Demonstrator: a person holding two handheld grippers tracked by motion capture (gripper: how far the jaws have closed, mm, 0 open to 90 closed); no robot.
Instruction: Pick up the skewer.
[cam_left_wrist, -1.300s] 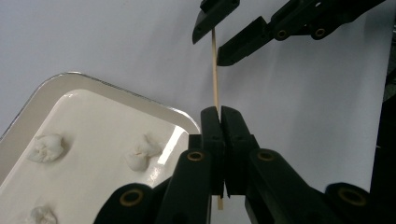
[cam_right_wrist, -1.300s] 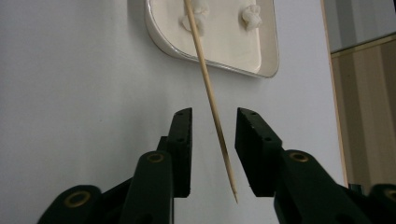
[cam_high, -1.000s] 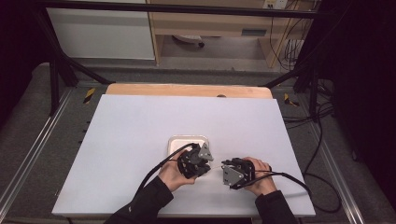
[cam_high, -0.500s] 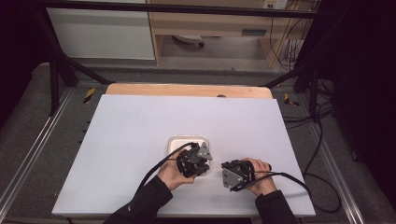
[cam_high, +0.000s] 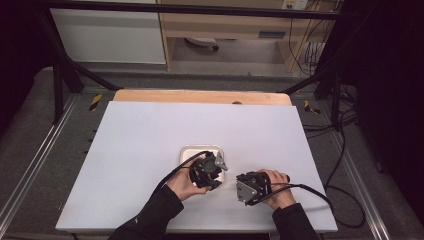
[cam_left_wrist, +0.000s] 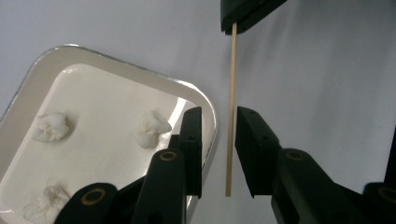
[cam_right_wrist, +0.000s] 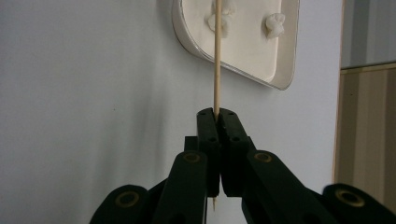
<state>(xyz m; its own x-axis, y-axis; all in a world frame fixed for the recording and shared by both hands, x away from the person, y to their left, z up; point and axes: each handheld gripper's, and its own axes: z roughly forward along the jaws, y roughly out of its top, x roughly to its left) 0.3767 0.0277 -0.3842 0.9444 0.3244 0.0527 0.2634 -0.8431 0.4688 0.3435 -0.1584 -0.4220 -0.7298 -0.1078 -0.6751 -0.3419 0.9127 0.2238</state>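
On my high view the white tray (cam_high: 186, 150) sits near the middle of the white table (cam_high: 150, 130), with both of my grippers just beside its near edge. In the tray I count three small white lumps in the left gripper view: one (cam_left_wrist: 51, 127) by the far wall, one (cam_left_wrist: 152, 129) towards the side nearest my jaws, and one (cam_left_wrist: 45, 203) at the bottom of the picture. They lie apart from each other on the tray floor.

My right gripper (cam_right_wrist: 217, 114) has its jaws pressed together on a thin wooden stick (cam_right_wrist: 216, 60), which runs out from the tips towards the tray and crosses in front of a lump there.

My left gripper (cam_left_wrist: 218, 126) has just been opening its jaws. They now stand apart, with the free end of the stick (cam_left_wrist: 230, 107) between them, touching neither pad, just outside the tray rim over the bare table.
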